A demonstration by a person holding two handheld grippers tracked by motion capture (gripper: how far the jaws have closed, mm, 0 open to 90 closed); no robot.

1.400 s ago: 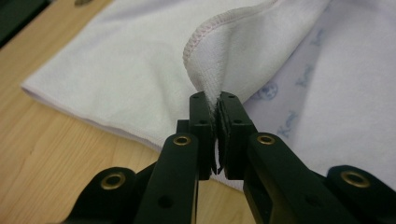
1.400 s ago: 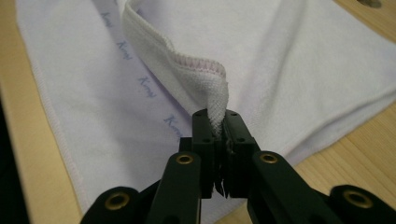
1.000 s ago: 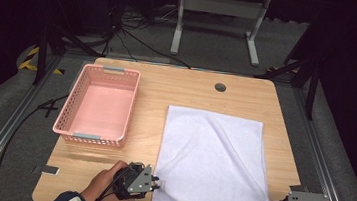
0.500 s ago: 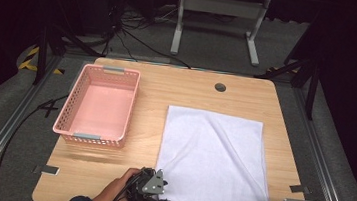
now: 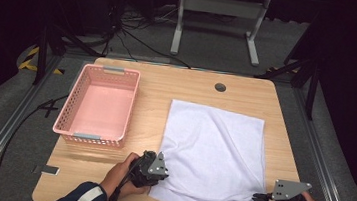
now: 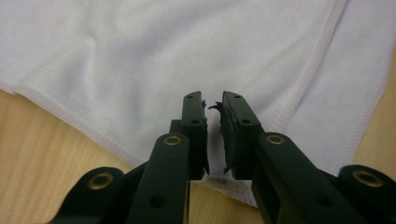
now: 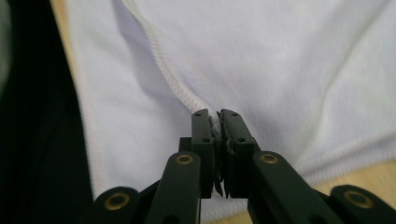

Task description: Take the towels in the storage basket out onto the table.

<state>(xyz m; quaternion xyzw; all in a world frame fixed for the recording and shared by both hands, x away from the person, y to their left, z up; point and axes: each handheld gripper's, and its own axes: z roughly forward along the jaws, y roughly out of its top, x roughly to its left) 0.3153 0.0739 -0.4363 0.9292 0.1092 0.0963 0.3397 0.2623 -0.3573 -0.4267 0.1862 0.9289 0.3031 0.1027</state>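
A white cloth (image 5: 212, 144) lies spread on the right half of the wooden table (image 5: 158, 83). My left gripper (image 5: 167, 173) is at the cloth's near left edge. In the left gripper view, my left gripper (image 6: 213, 105) has just been closing, and the cloth (image 6: 140, 46) sits in the thin slit left between its jaws. My right gripper (image 5: 256, 198) is at the near right corner. In the right gripper view, my right gripper (image 7: 218, 116) has just closed, and its jaws pinch the hem of the cloth (image 7: 280, 56). Creases run from that pinch.
A pink plastic basket (image 5: 67, 114) stands on the left half of the table with nothing in it. A round cable hole (image 5: 220, 87) is near the far edge. Beyond the table stand a metal stand (image 5: 215, 14) and floor cables. The table's near edge is just under both hands.
Both grippers have slid inward onto the cloth's near edge, the left to the right and the right to the left. Their jaws have closed there, and the cloth now creases toward the right gripper.
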